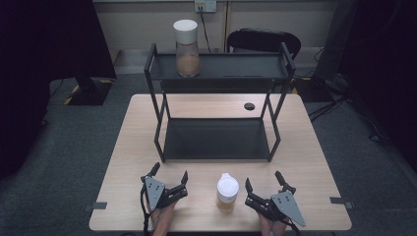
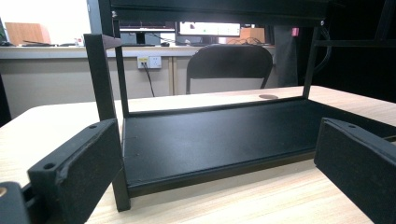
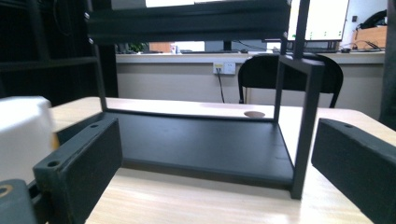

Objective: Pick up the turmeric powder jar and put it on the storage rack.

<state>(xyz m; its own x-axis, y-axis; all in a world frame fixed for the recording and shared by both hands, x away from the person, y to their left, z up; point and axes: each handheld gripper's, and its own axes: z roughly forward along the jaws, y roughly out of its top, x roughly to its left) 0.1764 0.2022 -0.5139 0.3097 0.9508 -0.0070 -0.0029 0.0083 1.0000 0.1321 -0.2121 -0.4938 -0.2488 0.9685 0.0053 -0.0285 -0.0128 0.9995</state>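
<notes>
Near the front edge of the surface point(image 1: 305, 147), between left gripper point(image 1: 170, 178) and right gripper point(image 1: 263, 181), both fingers spread wide: white-lidded jar point(image 1: 227, 192), untouched, not yet shelved on rack point(image 1: 216, 140).

- High view: above my near table point(image 1: 305, 147) edge, looking forward and down.
- My gripper views: low, close, facing the rack point(image 2: 205, 140); both share its bottom shelf point(image 3: 201, 144).

In the right gripper view the white-lidded jar point(image 3: 23, 135) is a blur cut off by the left edge; the rack's point(image 2: 210, 140) top shelf runs past the upper edge in both gripper views
</notes>
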